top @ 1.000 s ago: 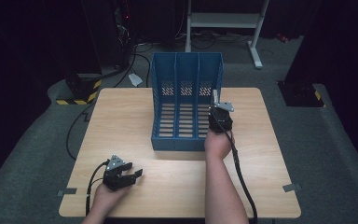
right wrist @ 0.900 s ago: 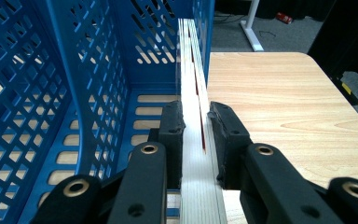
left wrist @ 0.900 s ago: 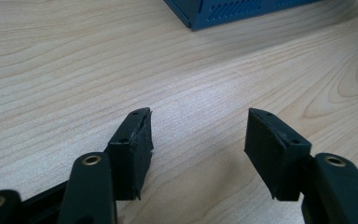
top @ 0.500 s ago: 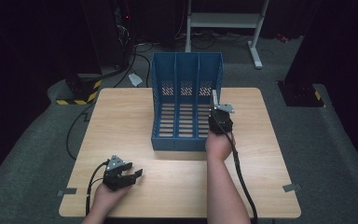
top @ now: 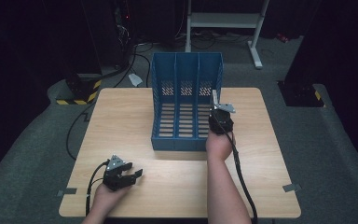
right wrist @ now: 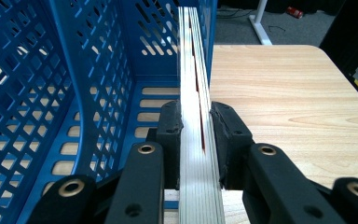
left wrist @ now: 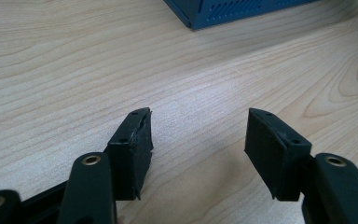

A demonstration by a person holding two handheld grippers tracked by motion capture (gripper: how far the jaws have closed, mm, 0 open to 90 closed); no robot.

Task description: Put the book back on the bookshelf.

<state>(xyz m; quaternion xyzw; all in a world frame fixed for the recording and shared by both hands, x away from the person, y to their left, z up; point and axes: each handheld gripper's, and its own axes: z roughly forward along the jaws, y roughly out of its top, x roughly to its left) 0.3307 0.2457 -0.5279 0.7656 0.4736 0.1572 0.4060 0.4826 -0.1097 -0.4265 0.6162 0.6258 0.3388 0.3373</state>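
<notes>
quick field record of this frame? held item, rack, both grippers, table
held item: thin stack of sheets or booklets, edge-on, upright
rack: blue three-slot file rack, far half of the table
right gripper: jaws shut on the stack, at the rack's right-hand slot
left gripper: jaws open, nothing between them, low over bare wood at the near left

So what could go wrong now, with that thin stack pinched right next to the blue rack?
1. The right gripper pinches the stack by its edge; its free end could sag or fan apart.
2. The stack runs right along the rack's right wall, so it might catch there or land outside the slot.
3. The left gripper sits open on the table, far from the rack, so a push could slide the rack.
</notes>
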